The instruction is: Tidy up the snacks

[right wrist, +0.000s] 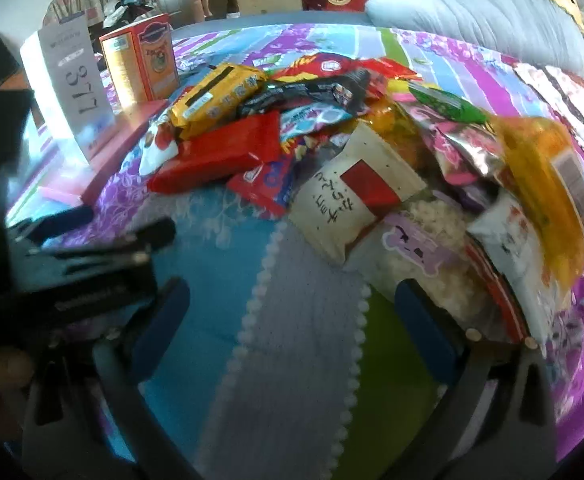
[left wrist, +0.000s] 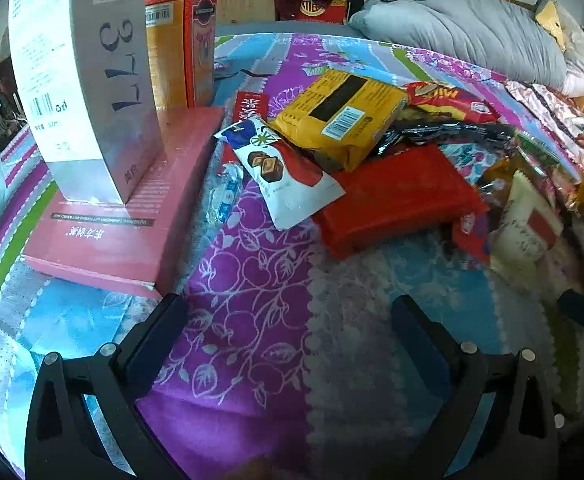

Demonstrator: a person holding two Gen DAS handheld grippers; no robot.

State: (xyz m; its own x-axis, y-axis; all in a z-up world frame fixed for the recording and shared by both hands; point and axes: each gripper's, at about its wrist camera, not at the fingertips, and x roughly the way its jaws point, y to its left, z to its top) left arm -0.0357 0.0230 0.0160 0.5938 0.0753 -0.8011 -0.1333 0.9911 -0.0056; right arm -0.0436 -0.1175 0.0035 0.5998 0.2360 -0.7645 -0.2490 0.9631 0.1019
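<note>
Both the left gripper (left wrist: 288, 320) and right gripper (right wrist: 292, 304) hang spread and empty over the bedspread (left wrist: 252, 280), the snack pile (right wrist: 332, 140) at twelve o'clock, so the picking step seems due next.

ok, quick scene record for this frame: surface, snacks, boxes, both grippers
surface: patterned bedspread
snacks: mixed packets in a loose pile, red pack and yellow pack among them
boxes: white box upright on flat pink box; orange box behind
left gripper: open, empty
right gripper: open, empty
</note>
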